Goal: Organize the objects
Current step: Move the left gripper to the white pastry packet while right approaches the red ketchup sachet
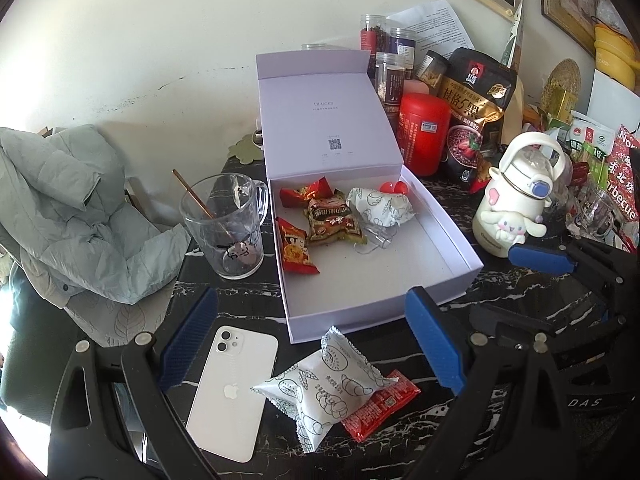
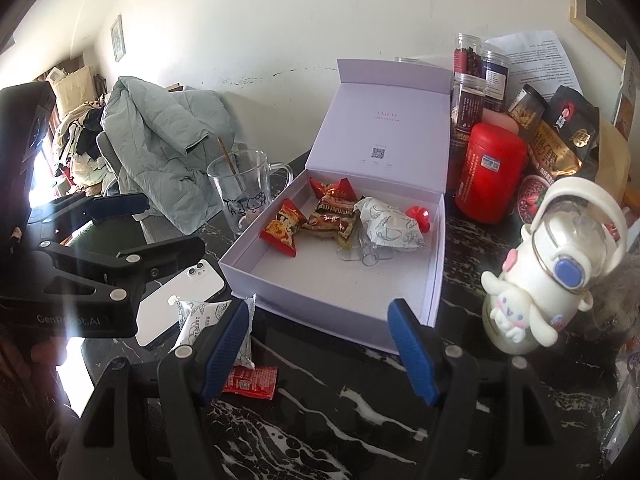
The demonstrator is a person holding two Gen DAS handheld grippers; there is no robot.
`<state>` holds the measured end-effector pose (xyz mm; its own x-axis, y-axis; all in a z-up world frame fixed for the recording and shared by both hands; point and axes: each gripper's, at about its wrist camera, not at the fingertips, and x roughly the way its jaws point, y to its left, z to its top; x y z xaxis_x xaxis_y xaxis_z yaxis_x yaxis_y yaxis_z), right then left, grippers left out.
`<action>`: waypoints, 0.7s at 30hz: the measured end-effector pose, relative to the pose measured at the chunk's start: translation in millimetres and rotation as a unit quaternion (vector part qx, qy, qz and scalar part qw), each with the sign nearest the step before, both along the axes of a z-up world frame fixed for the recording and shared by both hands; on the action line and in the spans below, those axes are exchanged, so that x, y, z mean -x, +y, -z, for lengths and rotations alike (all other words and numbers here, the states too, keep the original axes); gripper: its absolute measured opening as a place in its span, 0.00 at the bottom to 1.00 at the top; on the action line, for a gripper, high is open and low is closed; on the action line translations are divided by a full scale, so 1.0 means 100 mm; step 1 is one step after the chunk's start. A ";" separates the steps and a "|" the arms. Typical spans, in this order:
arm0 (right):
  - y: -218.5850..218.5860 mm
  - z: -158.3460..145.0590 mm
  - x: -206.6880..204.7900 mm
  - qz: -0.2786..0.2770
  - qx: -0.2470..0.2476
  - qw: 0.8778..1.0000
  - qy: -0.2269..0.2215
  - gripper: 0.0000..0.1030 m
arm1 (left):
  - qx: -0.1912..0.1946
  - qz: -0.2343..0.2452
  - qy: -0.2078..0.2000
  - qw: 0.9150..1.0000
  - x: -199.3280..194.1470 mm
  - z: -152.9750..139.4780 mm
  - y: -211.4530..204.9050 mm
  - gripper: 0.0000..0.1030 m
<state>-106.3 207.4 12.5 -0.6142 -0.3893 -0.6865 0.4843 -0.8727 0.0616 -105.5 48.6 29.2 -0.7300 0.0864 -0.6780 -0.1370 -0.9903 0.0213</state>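
A lavender box [image 1: 452,240] lies open on the black marble table, its lid up against the wall. Several snack packets rest in its far half: red ones [image 1: 298,250], a brown one [image 1: 332,220] and a white one [image 1: 380,206]. In front of the box, a white snack packet [image 1: 324,380] lies partly over a red sachet [image 1: 384,404], beside a white phone [image 1: 232,392]. My left gripper [image 1: 312,344] hangs open just above these, touching none. My right gripper [image 2: 318,352] is open over bare table near the box's front wall [image 2: 340,324], the red sachet [image 2: 252,380] by its left finger.
A glass mug [image 1: 228,228] with a stick stands left of the box, beside a grey-green jacket [image 1: 72,208]. A white cartoon bottle [image 1: 516,200] stands right of the box. A red canister [image 1: 424,136], jars and food bags crowd the back right.
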 end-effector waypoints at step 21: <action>-0.25 0.66 -0.24 -0.040 0.003 0.996 -0.081 0.71 | 0.009 -0.005 -0.071 0.997 -0.17 0.55 -0.23 0.92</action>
